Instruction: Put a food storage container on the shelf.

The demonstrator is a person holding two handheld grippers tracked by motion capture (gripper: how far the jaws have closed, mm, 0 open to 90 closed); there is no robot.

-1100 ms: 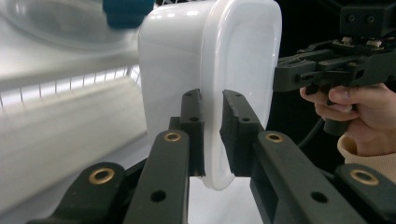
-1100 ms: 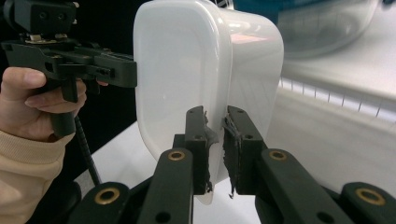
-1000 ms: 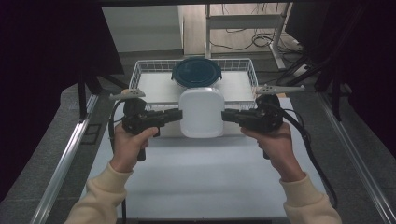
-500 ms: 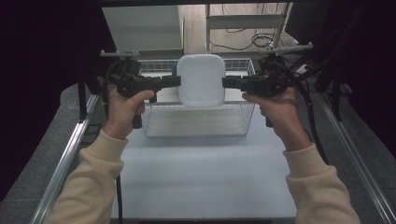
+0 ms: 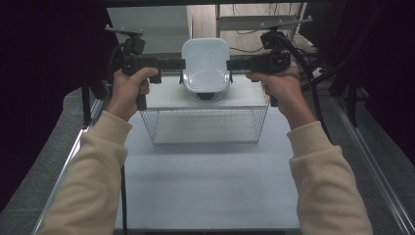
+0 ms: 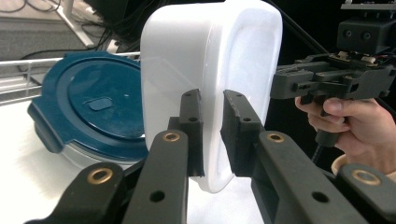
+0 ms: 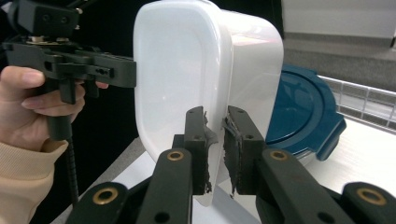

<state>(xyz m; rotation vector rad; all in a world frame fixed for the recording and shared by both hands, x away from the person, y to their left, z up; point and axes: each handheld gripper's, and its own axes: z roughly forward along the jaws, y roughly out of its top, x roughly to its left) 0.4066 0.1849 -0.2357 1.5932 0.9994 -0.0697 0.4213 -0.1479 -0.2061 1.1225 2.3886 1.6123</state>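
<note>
The white container (image 5: 206, 66) is hanging in the air above the wire basket (image 5: 205, 125), between both tools. The left gripper (image 5: 182, 64) and right gripper (image 5: 229, 64) are each pinching its rim from opposite sides, jaws nearly together. Beyond, a blue lid (image 6: 88, 105) is lying in the basket.

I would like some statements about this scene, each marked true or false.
1. Both grippers grip the white tub. True.
2. The tub rests on the table. False: it is held in the air above the wire basket.
3. The lid near the tub is red. False: it is dark blue.
4. The left gripper clamps the tub's rim. True.
5. The right gripper is open and holds nothing. False: it is shut on the tub's rim.
</note>
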